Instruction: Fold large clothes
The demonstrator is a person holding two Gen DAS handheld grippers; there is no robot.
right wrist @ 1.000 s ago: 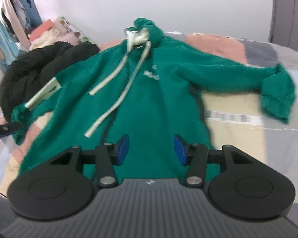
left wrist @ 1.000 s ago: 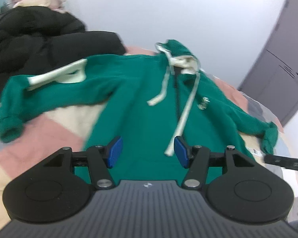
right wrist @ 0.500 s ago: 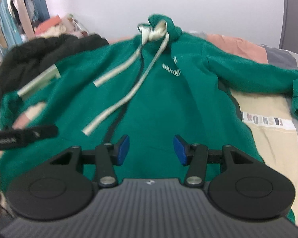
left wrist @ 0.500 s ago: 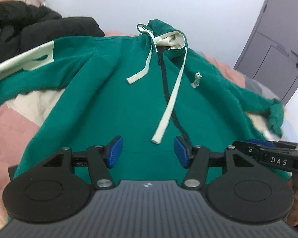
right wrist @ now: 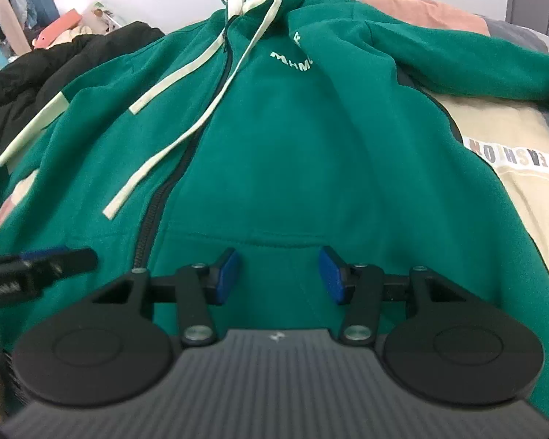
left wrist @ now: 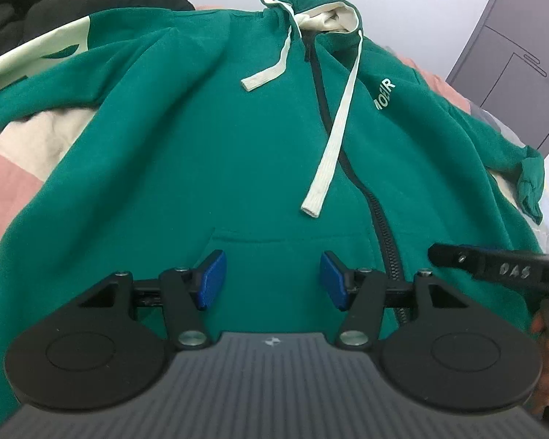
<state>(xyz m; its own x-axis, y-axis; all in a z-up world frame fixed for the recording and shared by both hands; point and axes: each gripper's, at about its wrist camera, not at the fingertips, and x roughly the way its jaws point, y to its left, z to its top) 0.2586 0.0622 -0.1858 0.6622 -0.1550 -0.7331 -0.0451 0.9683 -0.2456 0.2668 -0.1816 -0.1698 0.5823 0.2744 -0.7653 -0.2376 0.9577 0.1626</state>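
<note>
Left hand-held gripper [left wrist: 271, 280] and right hand-held gripper [right wrist: 276, 276] hung released, empty, over the hem of the green zip hoodie [left wrist: 208, 153] spread front-up on the bed [right wrist: 508, 190]; approach step, apparently; next, pinch the hem and fold upward.

Right gripper [right wrist: 277, 274] gapes empty over the spread green hoodie [right wrist: 274, 153]

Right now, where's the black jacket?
Black jacket is at upper left in both wrist views, heaped on the bed beside the green hoodie's left sleeve.
</note>
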